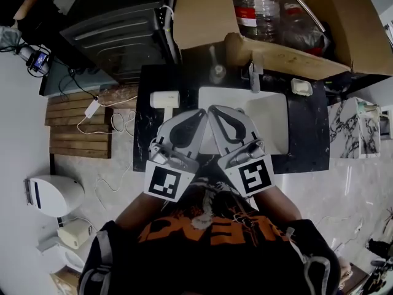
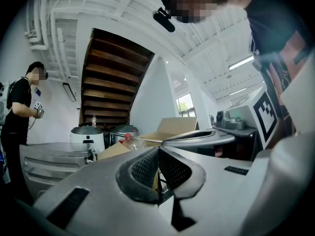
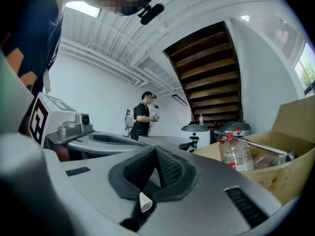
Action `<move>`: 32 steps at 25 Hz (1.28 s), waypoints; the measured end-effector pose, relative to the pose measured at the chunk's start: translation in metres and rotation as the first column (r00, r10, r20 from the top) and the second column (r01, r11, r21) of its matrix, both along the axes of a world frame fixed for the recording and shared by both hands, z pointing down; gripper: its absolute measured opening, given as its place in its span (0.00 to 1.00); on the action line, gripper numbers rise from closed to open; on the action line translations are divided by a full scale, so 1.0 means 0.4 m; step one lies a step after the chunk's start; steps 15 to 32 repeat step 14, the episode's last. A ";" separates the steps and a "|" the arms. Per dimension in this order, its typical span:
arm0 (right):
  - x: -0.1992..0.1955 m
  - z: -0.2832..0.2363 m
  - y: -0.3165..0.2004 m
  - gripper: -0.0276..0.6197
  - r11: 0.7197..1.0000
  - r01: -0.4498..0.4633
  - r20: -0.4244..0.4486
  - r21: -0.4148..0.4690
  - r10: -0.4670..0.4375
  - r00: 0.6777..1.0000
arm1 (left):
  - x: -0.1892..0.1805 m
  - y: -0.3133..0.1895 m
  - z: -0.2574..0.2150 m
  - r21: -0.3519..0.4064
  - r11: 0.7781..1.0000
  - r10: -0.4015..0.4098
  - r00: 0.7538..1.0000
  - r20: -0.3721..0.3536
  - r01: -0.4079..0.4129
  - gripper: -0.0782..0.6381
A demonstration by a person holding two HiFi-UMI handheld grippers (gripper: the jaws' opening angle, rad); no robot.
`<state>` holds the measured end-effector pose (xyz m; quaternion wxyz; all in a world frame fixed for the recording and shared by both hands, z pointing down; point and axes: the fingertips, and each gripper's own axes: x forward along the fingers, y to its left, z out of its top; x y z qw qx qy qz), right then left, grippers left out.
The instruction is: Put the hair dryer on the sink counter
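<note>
Our left gripper [image 2: 158,151] and right gripper [image 3: 155,151] both have their jaws pressed together, with nothing between them. In the head view they hide part of the sink [image 1: 273,115]. The hair dryer [image 1: 164,99] lies on the black counter [image 1: 144,140], just left of the sink. We cannot read the orange shirt lettering [image 1: 215,231], which is cut off, or the bottle [image 1: 258,2] label.

Two hand-held tools sit side by side close to the person's chest, tips angled inward and almost meeting. The left tool [image 1: 198,119] has its jaws pressed together, empty. The right tool [image 1: 217,117] also has its jaws together, holding nothing.
</note>
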<state>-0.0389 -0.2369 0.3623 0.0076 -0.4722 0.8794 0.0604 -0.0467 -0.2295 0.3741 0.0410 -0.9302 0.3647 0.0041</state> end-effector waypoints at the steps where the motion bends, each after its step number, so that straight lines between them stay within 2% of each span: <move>1: 0.001 0.003 -0.001 0.06 1.000 -0.002 -0.002 -0.003 0.002 1.000 | 0.001 -0.002 0.001 -0.001 1.000 0.004 1.000 -0.005 -0.004 0.14; 14: -0.039 0.021 -0.016 0.06 1.000 -0.006 -0.024 -0.011 0.006 1.000 | -0.035 -0.028 0.019 -0.017 1.000 0.000 1.000 -0.028 -0.001 0.14; 32: -0.039 0.021 -0.016 0.06 1.000 -0.006 -0.024 -0.011 0.006 1.000 | -0.035 -0.028 0.019 -0.017 1.000 0.000 1.000 -0.028 -0.001 0.14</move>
